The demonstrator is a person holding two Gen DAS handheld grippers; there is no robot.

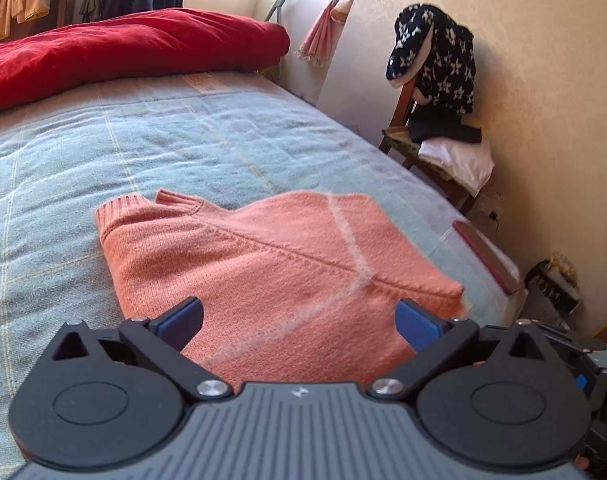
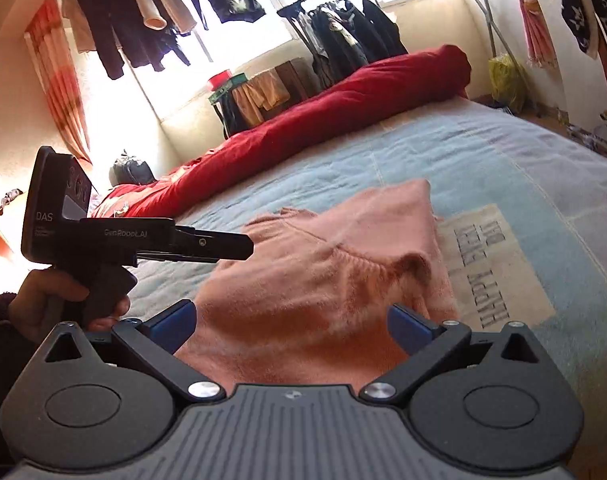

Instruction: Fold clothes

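A salmon-pink knitted sweater [image 1: 271, 272] lies partly folded on the light blue bedspread [image 1: 143, 148]. It also shows in the right wrist view [image 2: 327, 280]. My left gripper [image 1: 299, 324] is open, its blue pads [image 1: 183, 320] spread just above the sweater's near edge, holding nothing. My right gripper [image 2: 291, 326] is open too, over the sweater's near edge from the other side. The left gripper shows side-on in the right wrist view [image 2: 239, 246], held in a hand just left of the sweater.
A red duvet [image 1: 123, 52] lies rolled along the far side of the bed. A wooden chair [image 1: 431, 140] with clothes stands by the wall at right. A dark red flat object [image 1: 487, 256] lies at the bed's right edge. Clothes hang at the window [image 2: 223, 8].
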